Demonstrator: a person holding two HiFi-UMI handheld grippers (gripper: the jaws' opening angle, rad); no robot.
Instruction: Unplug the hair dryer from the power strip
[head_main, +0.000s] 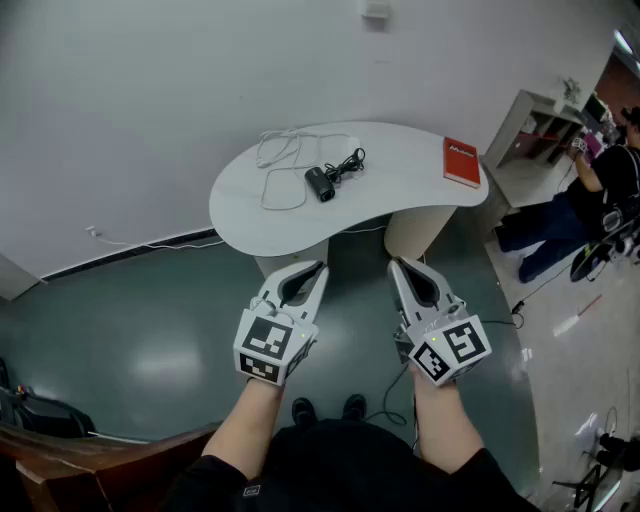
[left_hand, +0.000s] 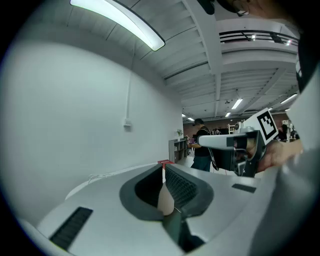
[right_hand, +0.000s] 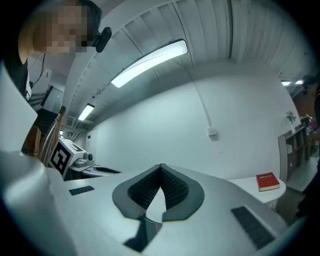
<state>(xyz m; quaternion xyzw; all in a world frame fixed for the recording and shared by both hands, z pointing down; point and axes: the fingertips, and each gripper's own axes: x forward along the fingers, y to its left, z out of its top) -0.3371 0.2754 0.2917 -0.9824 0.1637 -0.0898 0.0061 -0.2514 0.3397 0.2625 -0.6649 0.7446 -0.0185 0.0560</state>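
Observation:
On the white curved table (head_main: 400, 195) lies a small black hair dryer (head_main: 320, 183) with its black cord (head_main: 348, 163) bunched beside it. A thin white cable (head_main: 280, 165) loops to its left; I cannot make out a power strip. My left gripper (head_main: 322, 265) and right gripper (head_main: 393, 262) hang side by side over the floor, short of the table's near edge. Both are shut with nothing between the jaws. The left gripper view shows its jaws (left_hand: 164, 166) closed tip to tip, and the right gripper view shows the same for its jaws (right_hand: 161, 165).
A red book (head_main: 461, 161) lies on the table's right end. A white shelf unit (head_main: 535, 130) and a person in dark clothes (head_main: 590, 190) are at the far right. The table stands on pale legs (head_main: 415, 235) on a green floor, with cables along the wall.

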